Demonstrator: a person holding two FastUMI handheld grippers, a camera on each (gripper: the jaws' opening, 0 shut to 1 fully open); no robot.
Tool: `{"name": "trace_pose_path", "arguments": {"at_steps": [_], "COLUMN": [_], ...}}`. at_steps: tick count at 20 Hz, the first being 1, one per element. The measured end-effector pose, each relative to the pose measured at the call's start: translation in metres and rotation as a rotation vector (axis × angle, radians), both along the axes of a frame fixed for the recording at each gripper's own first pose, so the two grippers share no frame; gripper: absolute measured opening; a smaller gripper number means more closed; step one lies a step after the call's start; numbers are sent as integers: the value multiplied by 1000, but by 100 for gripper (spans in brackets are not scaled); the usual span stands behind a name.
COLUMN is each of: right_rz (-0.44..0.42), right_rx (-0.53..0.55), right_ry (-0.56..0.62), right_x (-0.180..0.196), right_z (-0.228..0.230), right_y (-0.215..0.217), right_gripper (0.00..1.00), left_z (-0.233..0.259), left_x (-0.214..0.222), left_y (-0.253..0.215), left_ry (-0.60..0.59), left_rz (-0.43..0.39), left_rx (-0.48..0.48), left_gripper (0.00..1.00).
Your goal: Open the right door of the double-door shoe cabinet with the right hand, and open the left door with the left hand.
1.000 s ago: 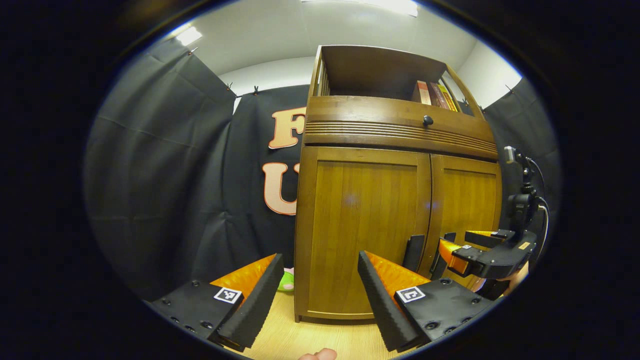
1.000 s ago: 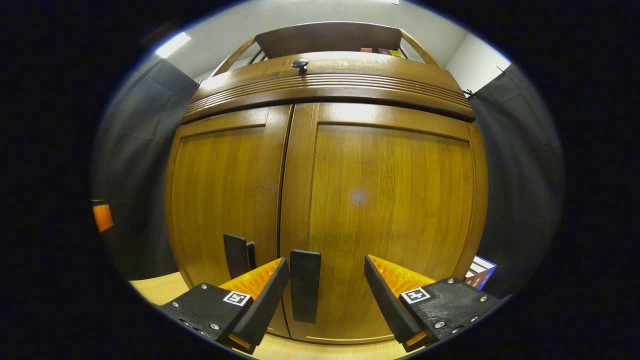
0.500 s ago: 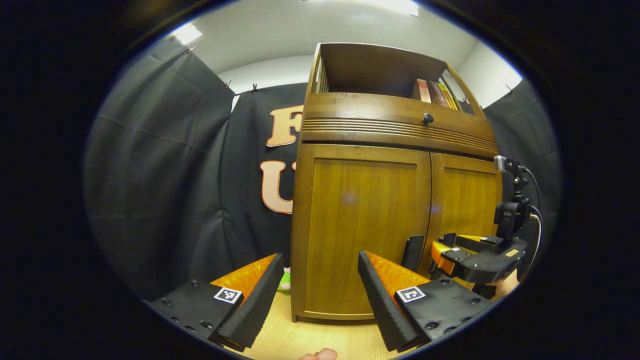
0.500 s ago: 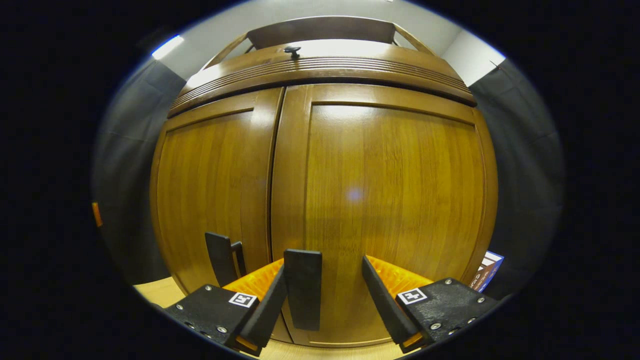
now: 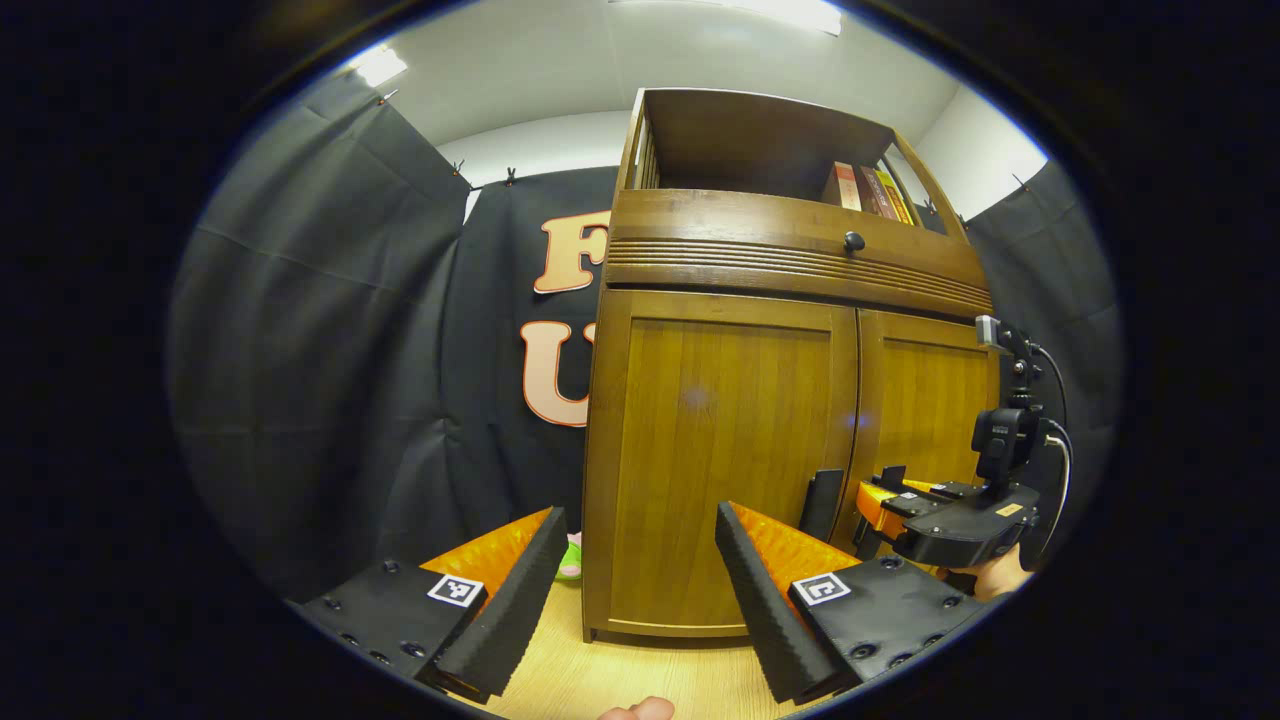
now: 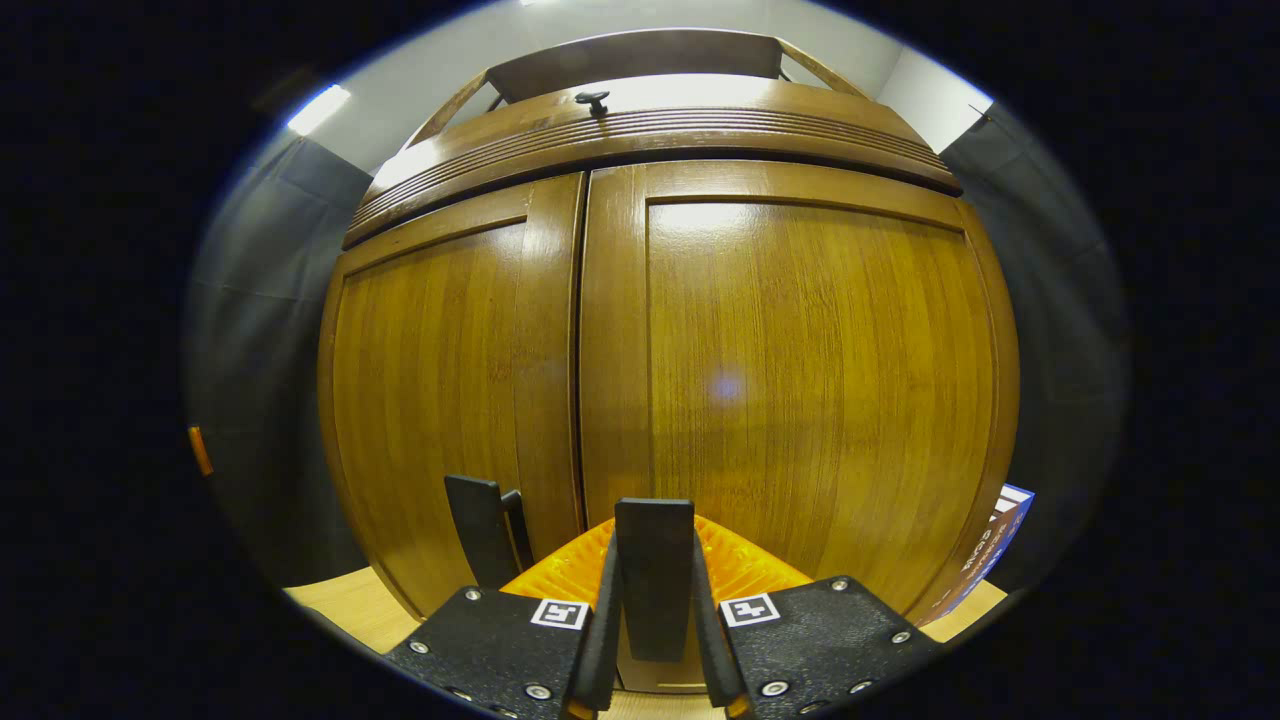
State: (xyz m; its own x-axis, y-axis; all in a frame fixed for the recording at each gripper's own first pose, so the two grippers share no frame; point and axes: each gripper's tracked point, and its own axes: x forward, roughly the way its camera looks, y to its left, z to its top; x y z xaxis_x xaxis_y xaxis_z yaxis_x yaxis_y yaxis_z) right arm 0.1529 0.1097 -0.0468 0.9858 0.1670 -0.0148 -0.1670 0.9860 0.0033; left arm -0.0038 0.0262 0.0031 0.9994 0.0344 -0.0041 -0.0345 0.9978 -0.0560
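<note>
The double-door shoe cabinet [image 6: 660, 330] is taking up the middle of the right gripper view, standing on a pale wood floor [image 5: 600, 680] with both doors sitting flush, so nothing is open yet. The right door [image 6: 800, 380] is spreading across the centre and right of that frame, the left door [image 6: 440, 400] to its left, the seam between them running down just left of centre. In the left gripper view the cabinet is sitting right of centre, its left door [image 5: 720, 460] facing the camera. Low in the right gripper view, the right hand-held gripper [image 6: 655, 600] is clenching on the right door's dark handle [image 6: 655, 570], both fingers pressing its sides; that looks like the grip needed for swinging the door outward. The left door's handle [image 6: 485, 540] is standing free just left of the seam. At the bottom of the left gripper view, the left hand-held gripper [image 5: 640, 590] is hanging released, fingers spread wide, short of the cabinet and likely waiting its turn.
</note>
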Motion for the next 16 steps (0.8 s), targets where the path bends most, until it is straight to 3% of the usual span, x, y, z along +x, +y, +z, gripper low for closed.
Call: {"name": "trace_pose_path", "arguments": {"at_steps": [2,3,4,5,16], "right_rz": [5,5,5,5,37], "right_rx": [-4,-2,-4,-12,21], "right_ry": [5,8,9,10,8], "right_x": [0,0,0,0,-39], "right_z": [-1,-1,-1,-2,-1], "right_y": [0,0,1,1,-8], "right_gripper": [32,40,18,28,28], "left_z": [2,4,4,6,10], "left_x": [-1,-2,-4,-5,-20], "left_y": [-1,-1,-1,-2,-14], "left_ry": [-3,-5,-7,-7,-22], "left_rz": [-4,-6,-9,-13,-35], "left_rx": [0,4,8,12,19], "left_gripper": [95,95,95,95,95]}}
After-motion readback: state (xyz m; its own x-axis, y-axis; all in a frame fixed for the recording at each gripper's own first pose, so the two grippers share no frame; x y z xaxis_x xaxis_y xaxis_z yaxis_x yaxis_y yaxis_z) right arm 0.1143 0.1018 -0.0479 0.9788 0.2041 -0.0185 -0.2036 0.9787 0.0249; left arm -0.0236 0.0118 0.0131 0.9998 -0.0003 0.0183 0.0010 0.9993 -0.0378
